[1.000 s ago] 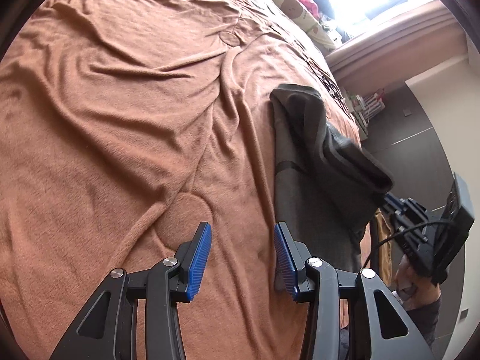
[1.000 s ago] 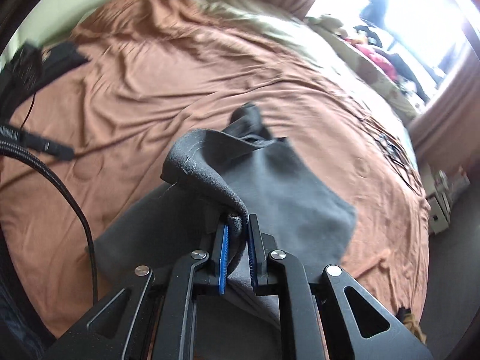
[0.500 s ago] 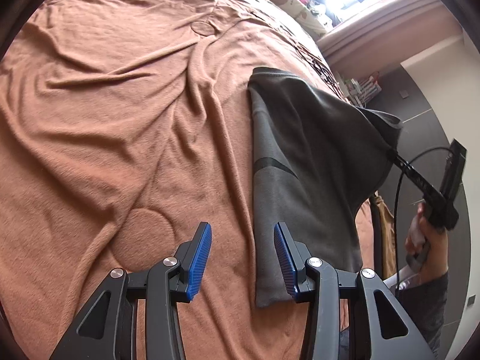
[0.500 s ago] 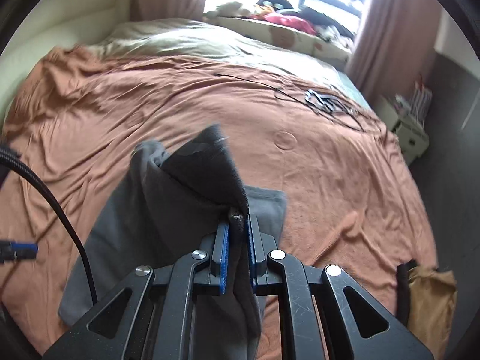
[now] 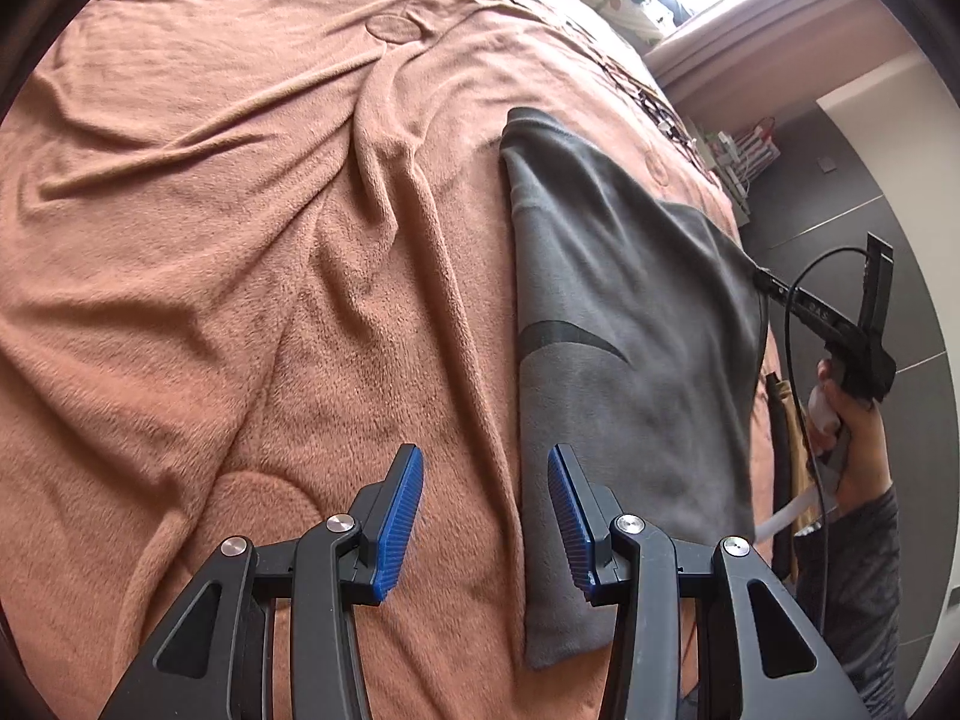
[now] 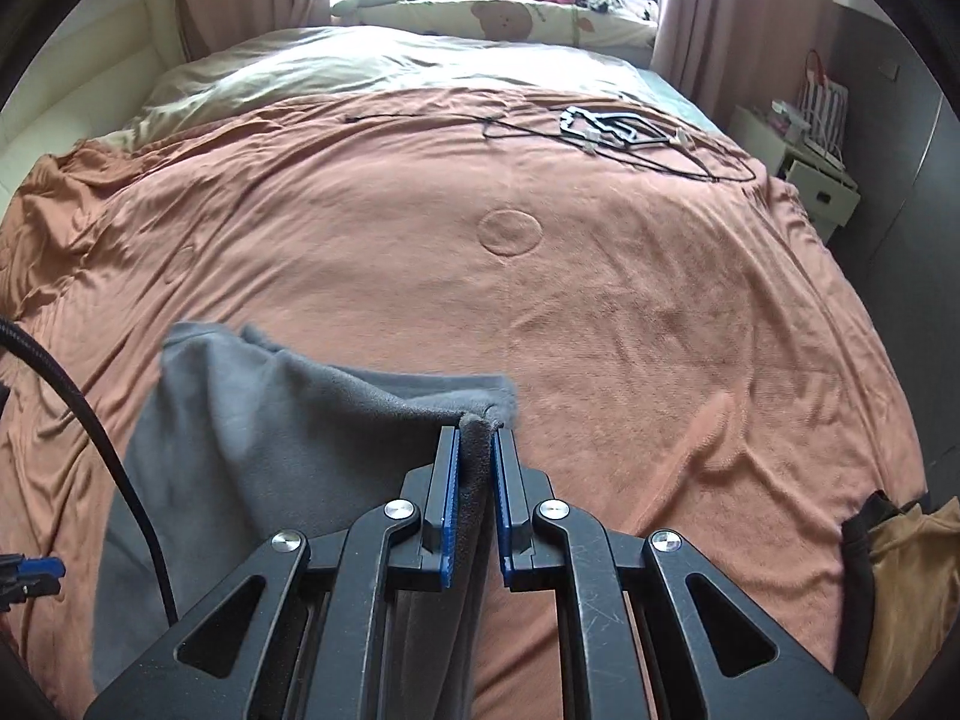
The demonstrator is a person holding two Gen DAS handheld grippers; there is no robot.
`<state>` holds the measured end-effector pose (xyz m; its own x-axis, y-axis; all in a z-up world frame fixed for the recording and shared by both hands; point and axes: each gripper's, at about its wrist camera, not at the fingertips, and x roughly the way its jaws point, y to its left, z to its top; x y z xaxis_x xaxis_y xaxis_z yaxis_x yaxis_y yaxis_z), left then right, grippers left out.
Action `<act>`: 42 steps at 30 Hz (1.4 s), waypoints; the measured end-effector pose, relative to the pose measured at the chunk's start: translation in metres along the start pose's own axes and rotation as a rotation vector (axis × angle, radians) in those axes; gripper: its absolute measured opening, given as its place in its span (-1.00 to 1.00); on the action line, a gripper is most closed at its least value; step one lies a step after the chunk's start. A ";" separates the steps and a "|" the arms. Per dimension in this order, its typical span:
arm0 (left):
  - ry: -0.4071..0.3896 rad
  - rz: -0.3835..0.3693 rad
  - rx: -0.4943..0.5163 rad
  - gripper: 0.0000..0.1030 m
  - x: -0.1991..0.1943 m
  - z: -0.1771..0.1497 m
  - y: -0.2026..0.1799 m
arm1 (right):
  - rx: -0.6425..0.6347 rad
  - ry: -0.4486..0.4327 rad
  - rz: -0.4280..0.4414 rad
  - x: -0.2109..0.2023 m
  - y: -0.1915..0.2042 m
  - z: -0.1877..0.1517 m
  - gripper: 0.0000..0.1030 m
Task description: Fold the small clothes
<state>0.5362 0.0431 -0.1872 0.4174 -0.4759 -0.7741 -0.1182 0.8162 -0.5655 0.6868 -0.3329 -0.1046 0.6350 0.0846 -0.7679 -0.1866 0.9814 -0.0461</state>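
A small grey fleece garment [image 5: 624, 324] with a dark curved mark lies spread on the orange-brown blanket [image 5: 240, 240]. My left gripper [image 5: 486, 516] is open and empty, low over the blanket beside the garment's near left edge. My right gripper [image 6: 476, 438] is shut on the garment's [image 6: 270, 432] right corner and holds it lifted and stretched out to the right. In the left wrist view the right gripper [image 5: 762, 276] pinches that corner at the far right.
The blanket [image 6: 540, 276] covers a large bed. Black cables and a white chain [image 6: 606, 126] lie at its far side. Pillows and soft toys [image 6: 498, 6] sit by the window. A white bedside unit [image 6: 810, 180] stands at right, a tan bag [image 6: 900, 576] at lower right.
My right gripper has pulled the folded-over part of the garment out to the right, opening it flat. My left gripper has stayed open beside its left edge.
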 end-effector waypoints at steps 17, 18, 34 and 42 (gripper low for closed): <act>0.006 0.030 0.075 0.02 0.029 0.047 -0.027 | 0.391 0.035 0.220 -0.016 -0.065 -0.042 0.02; 0.007 0.039 0.082 0.02 0.032 0.051 -0.030 | 0.410 0.034 0.264 -0.019 -0.063 -0.047 0.02; 0.014 0.141 0.196 0.02 0.083 0.130 -0.050 | 0.330 0.068 0.275 0.045 -0.063 -0.041 0.02; -0.020 0.182 0.220 0.02 0.108 0.174 -0.054 | 0.354 0.058 0.349 0.059 -0.081 -0.027 0.02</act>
<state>0.7446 0.0041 -0.1909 0.4248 -0.3100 -0.8506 0.0044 0.9402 -0.3405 0.7194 -0.4119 -0.1637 0.5356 0.4185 -0.7335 -0.1080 0.8954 0.4320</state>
